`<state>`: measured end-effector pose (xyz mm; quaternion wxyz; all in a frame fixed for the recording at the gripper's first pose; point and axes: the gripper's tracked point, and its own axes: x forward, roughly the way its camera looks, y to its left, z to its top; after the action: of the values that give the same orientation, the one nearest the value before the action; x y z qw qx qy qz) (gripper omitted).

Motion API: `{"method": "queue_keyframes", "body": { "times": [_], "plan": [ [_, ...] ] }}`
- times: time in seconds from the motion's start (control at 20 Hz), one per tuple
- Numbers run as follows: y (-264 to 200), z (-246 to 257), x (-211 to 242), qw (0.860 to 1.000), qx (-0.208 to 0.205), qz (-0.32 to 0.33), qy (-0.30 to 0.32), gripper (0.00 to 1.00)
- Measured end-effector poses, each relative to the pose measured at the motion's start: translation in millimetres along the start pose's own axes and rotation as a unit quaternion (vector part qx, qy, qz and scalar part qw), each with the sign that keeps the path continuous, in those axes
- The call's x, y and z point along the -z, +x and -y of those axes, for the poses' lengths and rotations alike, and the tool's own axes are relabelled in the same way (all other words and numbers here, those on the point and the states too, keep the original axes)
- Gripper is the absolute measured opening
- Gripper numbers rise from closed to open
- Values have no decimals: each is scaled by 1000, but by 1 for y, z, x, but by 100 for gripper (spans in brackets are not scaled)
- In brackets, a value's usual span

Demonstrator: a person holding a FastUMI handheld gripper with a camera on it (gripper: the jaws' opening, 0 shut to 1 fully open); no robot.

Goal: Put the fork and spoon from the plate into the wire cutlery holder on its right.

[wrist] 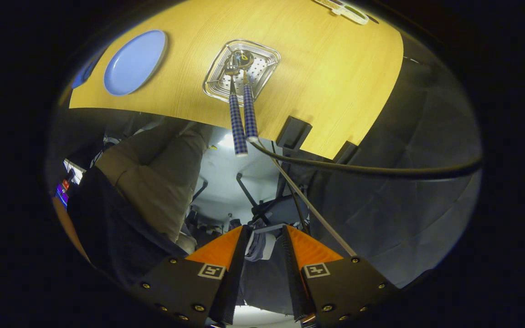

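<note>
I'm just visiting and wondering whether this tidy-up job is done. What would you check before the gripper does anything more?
1. Blue plate free of cutlery: ok, nothing lies on it.
2. Two checked-handled utensils in the wire cutlery holder: ok, both stand in it, handles sticking out.
3. Which is fork, which is spoon: cannot tell, the heads are too small.
4. Gripper empty: ok, fingers open, nothing between them.
5. Gripper clear of the table: ok, well back from it.

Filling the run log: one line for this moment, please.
gripper: open, holding nothing, away from table | fork and spoon: in wire cutlery holder | blue plate: bare
</note>
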<state>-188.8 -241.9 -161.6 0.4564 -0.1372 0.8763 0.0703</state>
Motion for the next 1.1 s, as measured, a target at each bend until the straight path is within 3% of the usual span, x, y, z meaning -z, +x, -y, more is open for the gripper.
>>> {"method": "queue_keyframes", "body": {
  "times": [0.2,0.35,0.45,0.5,0.6,0.7,0.75,0.85,0.95,1.1],
  "plan": [
    [9,1,23,999,-13,31,23,48],
    [18,-16,21,991,-39,116,54,48],
    [23,-37,9,973,-60,206,89,50],
    [21,-55,2,960,-76,249,106,65],
    [19,-89,-13,928,-107,327,139,69],
    [9,-119,-30,886,-124,416,162,94],
    [-2,-127,-39,862,-117,463,168,100],
    [-34,-129,-55,800,-87,567,175,99],
    [-75,-128,-56,728,-28,667,158,99],
    [-132,-141,-48,626,18,767,140,98]
  ]
}}
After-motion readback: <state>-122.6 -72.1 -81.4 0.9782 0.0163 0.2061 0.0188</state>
